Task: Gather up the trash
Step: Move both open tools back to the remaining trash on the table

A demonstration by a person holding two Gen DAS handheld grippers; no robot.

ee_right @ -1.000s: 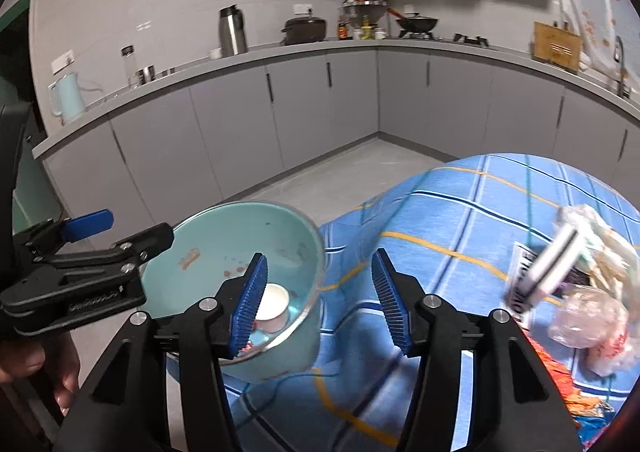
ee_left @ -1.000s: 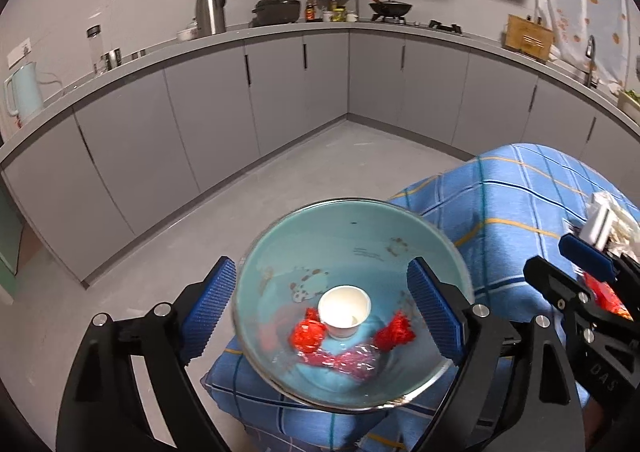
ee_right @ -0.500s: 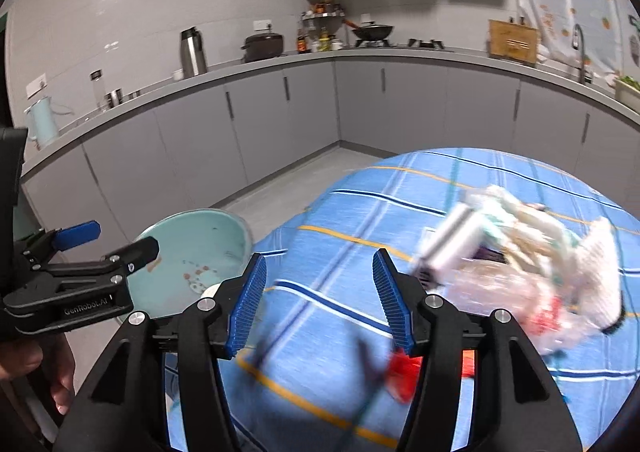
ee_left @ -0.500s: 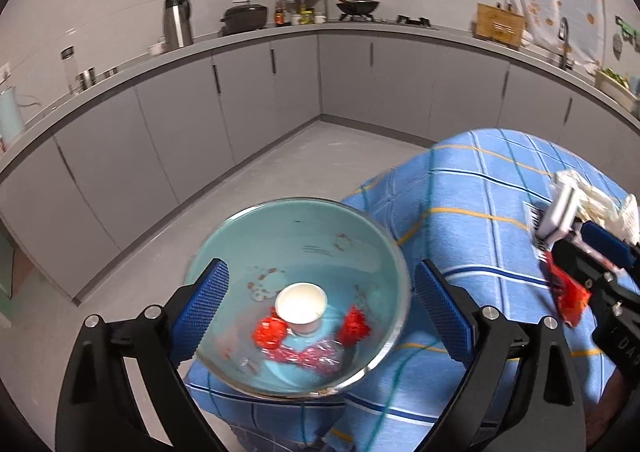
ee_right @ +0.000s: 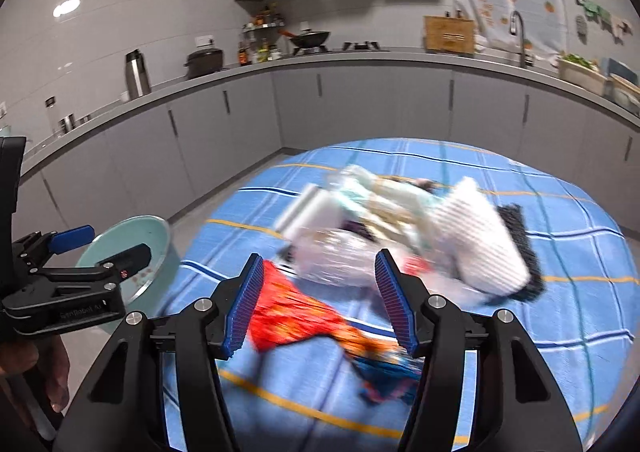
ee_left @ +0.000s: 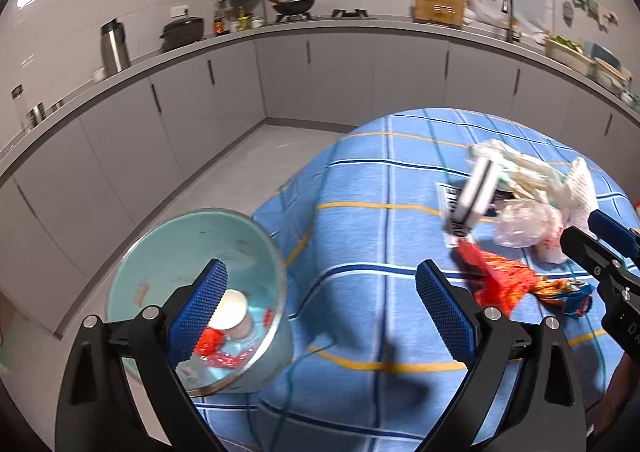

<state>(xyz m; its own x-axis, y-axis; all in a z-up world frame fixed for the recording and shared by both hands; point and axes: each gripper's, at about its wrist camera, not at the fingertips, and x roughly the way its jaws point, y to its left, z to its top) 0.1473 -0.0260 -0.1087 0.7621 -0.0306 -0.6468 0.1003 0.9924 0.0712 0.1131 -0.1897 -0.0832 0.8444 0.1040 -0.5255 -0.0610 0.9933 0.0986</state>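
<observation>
Both the left claw (ee_left: 320,312) and right claw (ee_right: 320,300) gape empty above the table (ee_left: 360,219), trash pile (ee_right: 400,236) at 12 o'clock of the right, its print too blurred to read, teal bowl (ee_left: 168,252) at 9.

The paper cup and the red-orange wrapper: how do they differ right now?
The paper cup is white, small and already inside the teal bowl; the red-orange wrapper is brightly printed, flat and crumpled, and lies on the blue checked cloth in front of the open right gripper. Neither is gripped.
</observation>
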